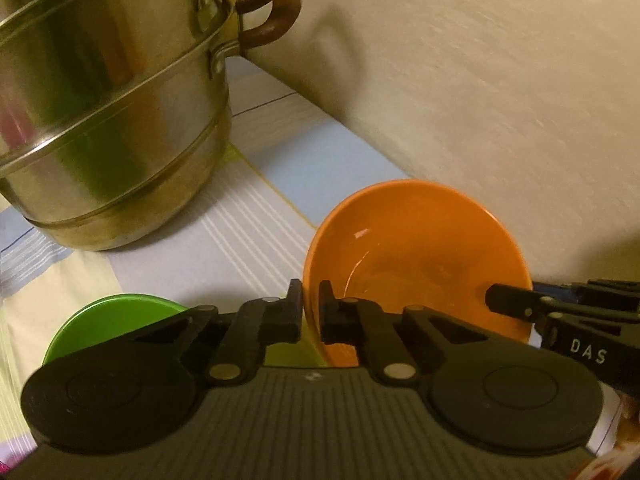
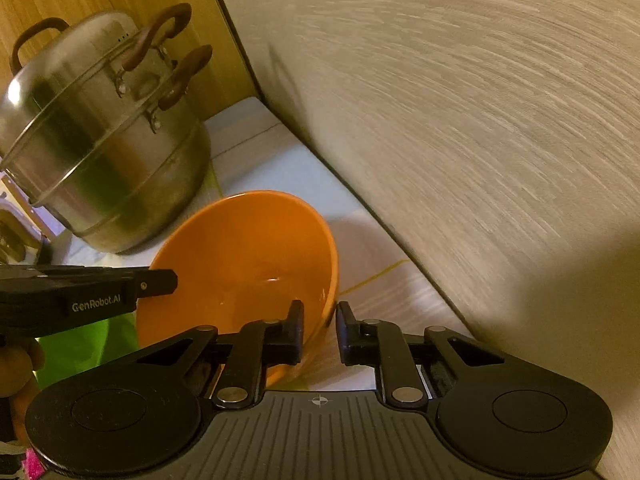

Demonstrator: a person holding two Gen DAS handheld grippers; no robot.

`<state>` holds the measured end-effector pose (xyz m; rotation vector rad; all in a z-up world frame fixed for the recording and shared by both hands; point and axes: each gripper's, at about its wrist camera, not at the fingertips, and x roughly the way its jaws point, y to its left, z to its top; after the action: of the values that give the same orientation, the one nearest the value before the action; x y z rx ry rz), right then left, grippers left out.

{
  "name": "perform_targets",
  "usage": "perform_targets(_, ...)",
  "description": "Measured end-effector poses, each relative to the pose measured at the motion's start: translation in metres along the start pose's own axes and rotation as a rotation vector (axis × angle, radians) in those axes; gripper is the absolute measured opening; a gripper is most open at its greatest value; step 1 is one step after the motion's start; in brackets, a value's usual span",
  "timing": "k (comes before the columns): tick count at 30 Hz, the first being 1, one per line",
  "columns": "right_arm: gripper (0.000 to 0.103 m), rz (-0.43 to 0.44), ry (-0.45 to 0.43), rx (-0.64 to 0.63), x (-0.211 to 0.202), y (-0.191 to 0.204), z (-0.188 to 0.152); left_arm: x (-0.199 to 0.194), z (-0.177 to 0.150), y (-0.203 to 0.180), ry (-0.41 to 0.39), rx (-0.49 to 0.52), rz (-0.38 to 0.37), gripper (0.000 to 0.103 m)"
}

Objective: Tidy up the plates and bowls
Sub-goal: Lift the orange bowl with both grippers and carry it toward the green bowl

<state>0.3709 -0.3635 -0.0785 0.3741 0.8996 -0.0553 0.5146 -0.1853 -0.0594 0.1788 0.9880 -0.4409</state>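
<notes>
I have the orange bowl (image 1: 416,256) tipped up on its side, its open face turned toward my cameras, near the tabletop (image 1: 256,216) edge that meets the pale wall (image 1: 480,80). My left claw (image 1: 311,308) is pressed onto the bowl's rim, one finger inside and one outside, with only the rim's thickness between them. My right claw (image 2: 319,332) straddles the opposite side of the rim; its inner finger lies against the inside of the bowl, while a visible gap separates the outer finger from the bowl's outer wall, so I cannot tell whether this claw is actually pinching. In the left wrist view, the right claw comes in from the right margin with its tip over the bowl's rim; in the right wrist view, the left claw reaches in from the left the same way.

A green plate (image 1: 116,320) lies flat on the striped cloth covering the tabletop, just beside the bowl and partly hidden behind my left claw. A tall stainless steamer pot (image 2: 104,152) with brown handles stands farther back, toward the corner where the wall meets a wooden panel (image 2: 120,0).
</notes>
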Motion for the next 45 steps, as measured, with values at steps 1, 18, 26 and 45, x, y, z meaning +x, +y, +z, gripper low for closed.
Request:
perform_targets(1,0.015,-0.002,0.002,-0.001,0.001,0.0,0.001,0.002,0.0,0.0,0.006,0.003,0.003,0.005)
perform_targets(18,0.013,-0.02,-0.027,-0.014,-0.022,0.012,0.008,-0.03,0.005,-0.002,-0.028,-0.02,0.001,0.005)
perform_targets(26,0.013,0.002,-0.063,-0.034,-0.062,0.025,0.017,-0.072,0.012,0.0,-0.075,-0.039,0.003,0.005)
perform_targets(45,0.012,0.08,0.038,-0.065,-0.135,0.036,-0.028,-0.156,-0.063,-0.015,-0.029,-0.096,0.015,0.005)
